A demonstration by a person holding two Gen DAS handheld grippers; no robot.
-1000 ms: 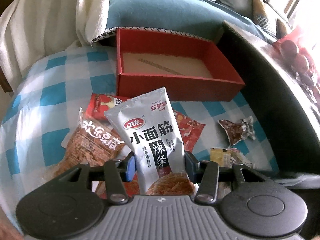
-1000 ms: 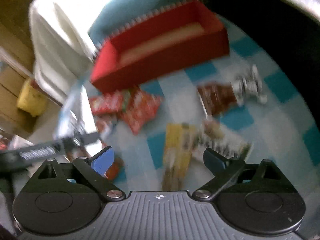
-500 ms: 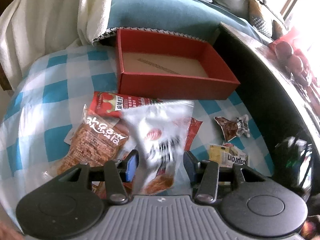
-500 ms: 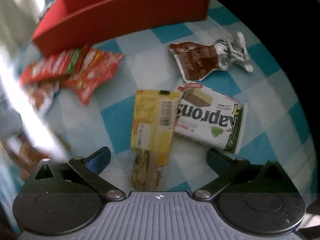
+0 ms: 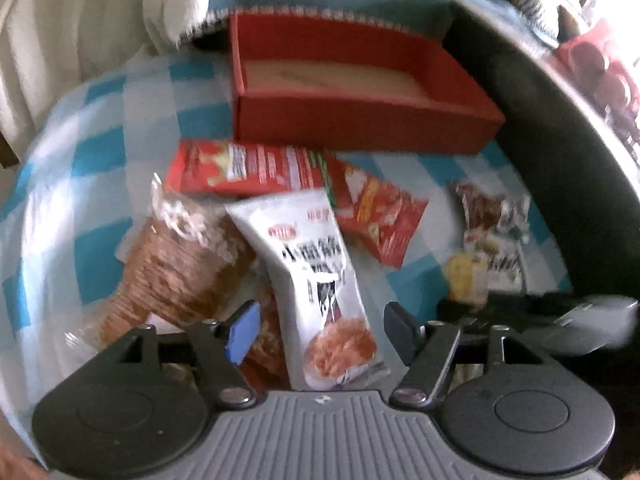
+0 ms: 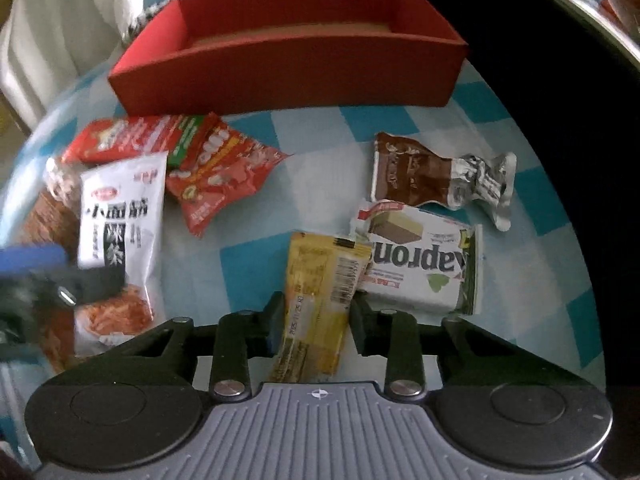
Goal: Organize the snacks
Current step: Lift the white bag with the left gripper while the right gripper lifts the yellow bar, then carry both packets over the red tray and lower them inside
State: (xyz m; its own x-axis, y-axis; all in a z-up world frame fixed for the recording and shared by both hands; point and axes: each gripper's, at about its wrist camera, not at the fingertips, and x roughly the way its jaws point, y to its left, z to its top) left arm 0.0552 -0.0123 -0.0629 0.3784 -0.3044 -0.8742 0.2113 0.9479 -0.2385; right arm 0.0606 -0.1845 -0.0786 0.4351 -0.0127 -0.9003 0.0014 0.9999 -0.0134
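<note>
The yellow packet (image 6: 320, 296) lay on the checked cloth (image 6: 256, 264), pinched between the closed-in fingers of the right gripper (image 6: 316, 320), probably for a lift toward the red box (image 6: 288, 64) beyond. The left gripper (image 5: 320, 328) stood wide, its white packet (image 5: 316, 280) lying loose on the pile.

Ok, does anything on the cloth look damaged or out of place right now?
The brown foil snack packet near the red cardboard box looks crumpled and twisted at its silver end. The white spicy-strip packet lies loose between the open left tongs. The box holds no snacks yet.
</note>
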